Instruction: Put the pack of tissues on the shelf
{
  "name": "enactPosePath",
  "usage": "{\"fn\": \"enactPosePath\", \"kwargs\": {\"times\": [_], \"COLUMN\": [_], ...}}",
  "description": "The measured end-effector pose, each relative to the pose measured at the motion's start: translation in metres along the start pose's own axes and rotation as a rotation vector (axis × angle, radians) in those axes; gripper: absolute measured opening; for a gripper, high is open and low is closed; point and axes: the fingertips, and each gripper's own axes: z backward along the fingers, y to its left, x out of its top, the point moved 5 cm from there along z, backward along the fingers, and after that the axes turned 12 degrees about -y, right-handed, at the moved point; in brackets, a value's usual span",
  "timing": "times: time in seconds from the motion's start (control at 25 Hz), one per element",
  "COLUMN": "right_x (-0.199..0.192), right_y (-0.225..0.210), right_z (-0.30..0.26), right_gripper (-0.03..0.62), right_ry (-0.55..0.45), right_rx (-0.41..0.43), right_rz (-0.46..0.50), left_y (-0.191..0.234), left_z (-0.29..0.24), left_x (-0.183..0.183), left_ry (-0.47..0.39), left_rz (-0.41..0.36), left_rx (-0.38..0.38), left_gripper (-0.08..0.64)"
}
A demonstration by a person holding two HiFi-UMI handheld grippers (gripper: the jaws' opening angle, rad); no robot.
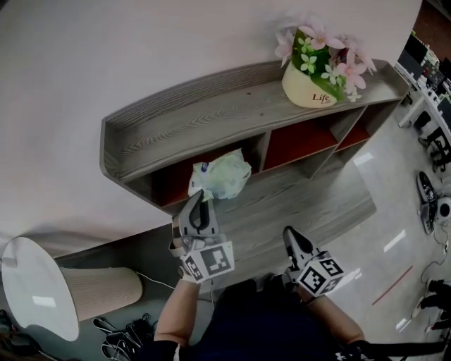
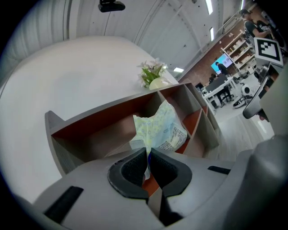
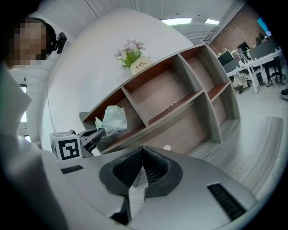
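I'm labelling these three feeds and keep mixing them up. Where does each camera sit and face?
Head view: on the person's head, facing steeply down at the shelf; both forearms, left gripper and right gripper show.
Left gripper view: on the left gripper, facing along shut jaws pinching the pack of tissues toward the shelf.
Right gripper view: on the right gripper, facing the shelf past shut, empty jaws; the person's clothing shows at left.
Shared: both gripper views show the flower pot and pack of tissues.

Soft, even indoor light. Ceiling strip lights glow at 1 o'clock in the left gripper view. Floor glare at 3–4 o'clock in the head view. Both gripper views are fisheye-warped with dark corners.
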Motion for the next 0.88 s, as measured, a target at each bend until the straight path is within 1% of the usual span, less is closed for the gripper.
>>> {"fn": "enactPosePath", "kwargs": {"times": [0.16, 0.36, 0.52, 0.64, 0.88], "right_x": [-0.003, 0.005, 0.017, 0.026, 0.037], "right_y": [-0.005, -0.011, -0.021, -0.032, -0.047], "right_z": [-0.002, -0.007, -0.004, -0.006, -0.008], "right_gripper": [0.011, 0.011, 0.011, 0.011, 0.011], "right_ry": [0.01, 0.015, 0.024, 0.021, 0.031], "right_rx": [-0.01, 0.023, 0.042, 0.055, 0.066], "right_rz": [0.001, 0.002, 0.011, 0.023, 0.004], "left_y": [0.001, -0.003, -0.014, -0.021, -0.025], "left_z": [-0.02, -0.041, -0.053, -0.064, -0.081], "left_x": [-0.008, -0.011, -0.012, -0.015, -0.024], "left_ry": [0.012, 0.043, 0.079, 0.098, 0.161], "left_rz": [-0.018, -0.027, -0.055, -0.048, -0.045], "left_rx": [0.008, 0.035, 0.035, 0.049, 0.087], "left_gripper": [0.023, 0.022, 0.023, 0.023, 0.023]}}
